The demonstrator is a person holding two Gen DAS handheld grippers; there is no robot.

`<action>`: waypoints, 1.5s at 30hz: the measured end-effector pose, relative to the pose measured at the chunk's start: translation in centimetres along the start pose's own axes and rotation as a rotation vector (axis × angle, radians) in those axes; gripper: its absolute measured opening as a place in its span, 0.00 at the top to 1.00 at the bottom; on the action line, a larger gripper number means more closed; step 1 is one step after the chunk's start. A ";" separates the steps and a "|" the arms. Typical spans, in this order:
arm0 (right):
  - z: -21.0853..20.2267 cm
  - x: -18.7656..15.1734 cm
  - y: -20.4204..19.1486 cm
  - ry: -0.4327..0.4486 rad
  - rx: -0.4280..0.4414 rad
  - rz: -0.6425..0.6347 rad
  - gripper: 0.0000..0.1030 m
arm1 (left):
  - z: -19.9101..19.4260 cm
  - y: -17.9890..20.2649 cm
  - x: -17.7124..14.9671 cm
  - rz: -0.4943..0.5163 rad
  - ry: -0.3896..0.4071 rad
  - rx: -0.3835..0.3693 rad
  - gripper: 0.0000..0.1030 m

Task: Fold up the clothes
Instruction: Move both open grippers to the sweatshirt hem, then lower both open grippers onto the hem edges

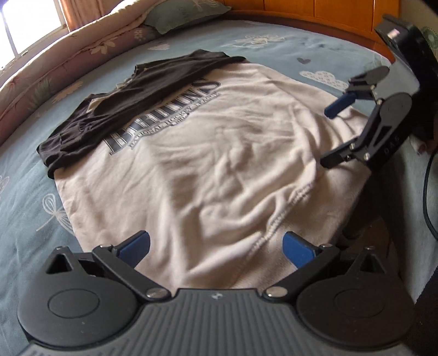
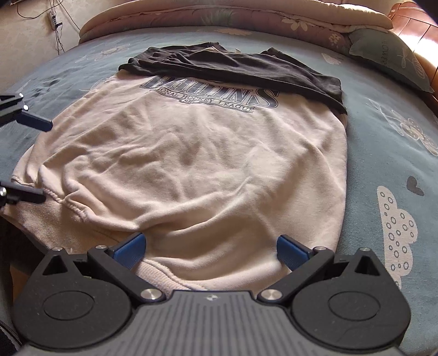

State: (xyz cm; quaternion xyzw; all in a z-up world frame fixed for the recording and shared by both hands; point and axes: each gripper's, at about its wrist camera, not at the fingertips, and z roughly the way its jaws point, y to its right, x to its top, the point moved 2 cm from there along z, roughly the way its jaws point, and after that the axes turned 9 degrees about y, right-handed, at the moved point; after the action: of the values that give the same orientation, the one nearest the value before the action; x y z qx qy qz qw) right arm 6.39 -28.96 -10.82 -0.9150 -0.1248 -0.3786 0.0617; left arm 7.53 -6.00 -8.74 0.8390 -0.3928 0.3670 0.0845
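a cream sweatshirt (image 1: 208,153) lies spread flat on a bed (image 1: 273,46) covered with a blue-grey sheet printed with clouds and flowers. its dark sleeves (image 1: 137,101) are folded across the chest at the far end, partly covering the printed lettering (image 2: 210,94), which reads "national hockey league" in the right wrist view. the body of the garment is wrinkled, and its ribbed hem lies at the near edge, bunched on the left side.

the left claw (image 1: 216,247) is spread wide, its blue pads on either side of the rumpled hem at the near left corner, holding nothing. the right claw (image 2: 210,247) is likewise spread wide above the near right part of the hem, with no cloth between its fingers. in the left wrist view the right claw (image 1: 332,135) shows at the right edge of the sweatshirt, fingers apart; a hand behind it is mostly hidden. in the right wrist view the left claw (image 2: 43,157) pokes in from the left, fingers apart over the hem.

a folded quilt (image 2: 219,16) runs along the far side of the bed, with a green pillow (image 2: 388,59) at the far right beside a wooden headboard (image 1: 314,11).
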 end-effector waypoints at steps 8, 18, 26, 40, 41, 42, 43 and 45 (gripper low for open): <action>-1.6 0.8 -1.3 0.038 0.021 0.001 0.00 | -0.7 1.5 -0.8 -0.055 -0.001 -0.031 0.01; -2.3 0.2 -0.9 0.013 -0.006 0.015 0.00 | -0.4 1.2 -3.2 -0.125 -0.074 -0.067 0.01; -2.7 1.0 -1.1 0.035 -0.021 0.005 0.00 | -1.4 1.7 -2.5 -0.082 -0.034 -0.053 0.01; -2.5 1.9 -4.3 0.050 -0.035 -0.178 0.00 | -1.3 3.2 -3.9 0.088 -0.022 0.037 0.01; -2.4 1.8 -4.6 0.046 -0.029 -0.178 0.00 | -1.2 3.3 -4.0 0.090 -0.026 0.033 0.01; -2.2 1.7 -4.8 0.042 -0.023 -0.179 0.00 | -1.2 3.5 -4.0 0.098 -0.029 0.042 0.01; -2.2 1.5 -5.1 0.040 -0.016 -0.185 0.00 | -1.1 3.6 -4.1 0.107 -0.031 0.051 0.01; -2.1 1.3 -5.6 0.034 -0.002 -0.196 0.00 | -1.0 3.8 -4.0 0.124 -0.030 0.062 0.01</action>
State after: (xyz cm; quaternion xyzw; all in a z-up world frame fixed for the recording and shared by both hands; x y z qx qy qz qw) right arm 4.37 -23.72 -8.32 -0.8918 -0.2123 -0.3987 0.0253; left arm 2.53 -5.75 -11.33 0.8207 -0.4336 0.3710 0.0295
